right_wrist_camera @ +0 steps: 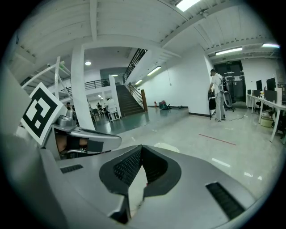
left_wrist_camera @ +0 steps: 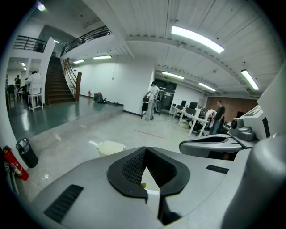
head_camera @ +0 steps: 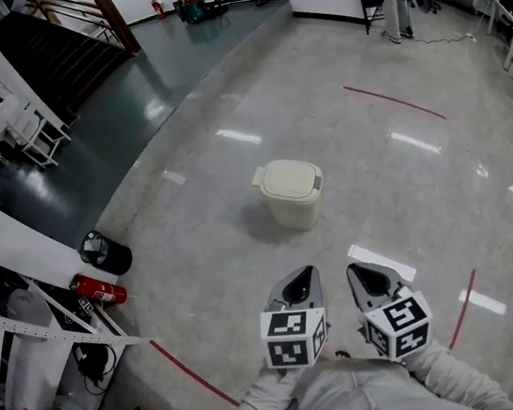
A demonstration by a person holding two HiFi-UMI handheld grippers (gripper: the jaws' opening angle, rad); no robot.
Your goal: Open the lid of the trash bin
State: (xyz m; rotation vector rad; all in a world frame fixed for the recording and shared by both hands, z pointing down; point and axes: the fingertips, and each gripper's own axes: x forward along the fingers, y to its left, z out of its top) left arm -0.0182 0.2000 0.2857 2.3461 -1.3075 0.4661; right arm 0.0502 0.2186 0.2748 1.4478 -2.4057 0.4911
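**Bright, even light; strong fisheye bend**

Ceiling strip lights (left_wrist_camera: 196, 39) flood the hall. White glare streaks the glossy floor (head_camera: 378, 192) beyond and right of the trash bin (head_camera: 291, 193), with a faint soft shadow at its left. Both gripper views curve heavily and blacken at the corners.

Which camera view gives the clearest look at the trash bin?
The head view: the whole trash bin shows from above, its lid down, standing on the floor. The left gripper view catches only the bin's upper part. The right gripper view shows just a sliver of the lid.
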